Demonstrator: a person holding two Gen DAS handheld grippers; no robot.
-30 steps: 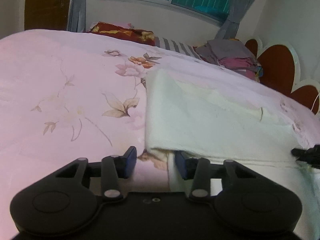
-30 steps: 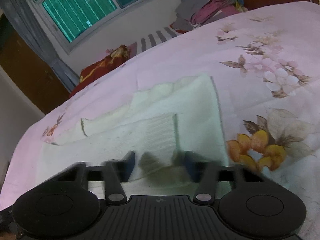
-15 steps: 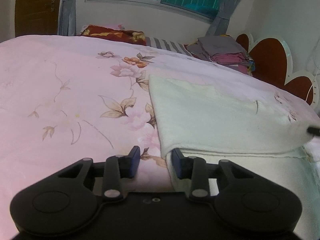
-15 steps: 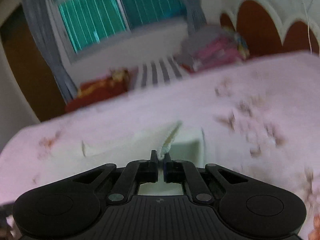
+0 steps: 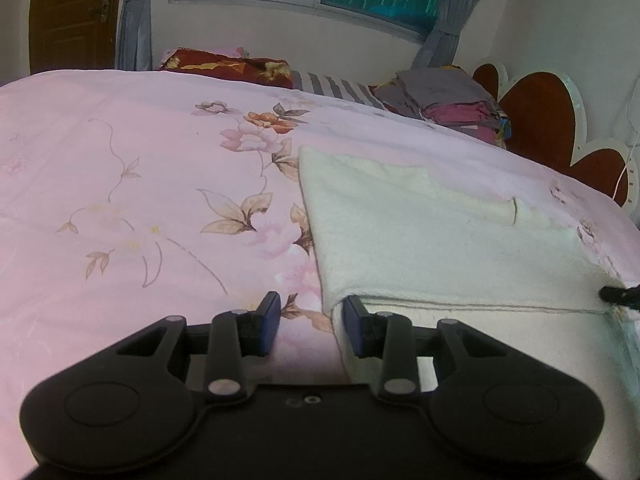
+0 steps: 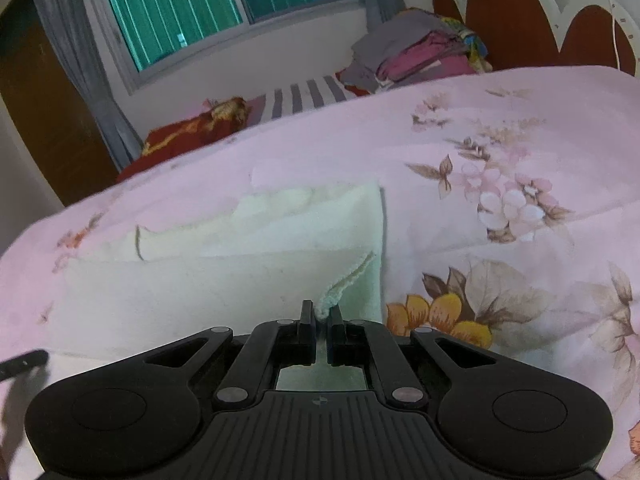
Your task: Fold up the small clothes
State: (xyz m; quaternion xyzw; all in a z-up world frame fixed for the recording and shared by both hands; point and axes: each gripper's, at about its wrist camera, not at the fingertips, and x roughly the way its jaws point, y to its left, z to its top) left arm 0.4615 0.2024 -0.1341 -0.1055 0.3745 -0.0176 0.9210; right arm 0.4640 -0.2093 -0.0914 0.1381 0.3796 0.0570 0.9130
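A cream knitted garment point(image 5: 432, 236) lies partly folded on the pink floral bedspread point(image 5: 120, 200). My left gripper point(image 5: 313, 320) is open at the garment's near left corner, its right finger against the folded edge, holding nothing. In the right wrist view the same garment point(image 6: 224, 284) lies spread out. My right gripper point(image 6: 321, 322) is shut on a ribbed edge of the garment point(image 6: 344, 280) and lifts it slightly. The right gripper's tip shows at the right edge of the left wrist view point(image 5: 620, 294).
A stack of folded clothes point(image 5: 452, 100) sits at the far end of the bed beside a red pillow point(image 5: 228, 66) and a striped pillow point(image 5: 336, 86). A brown and white scalloped headboard point(image 5: 560, 128) stands on the right. A window point(image 6: 208, 4) is behind.
My right gripper closed on the garment's ribbed edge and holds it raised. My left gripper stayed open at the near left corner, shifting slightly.
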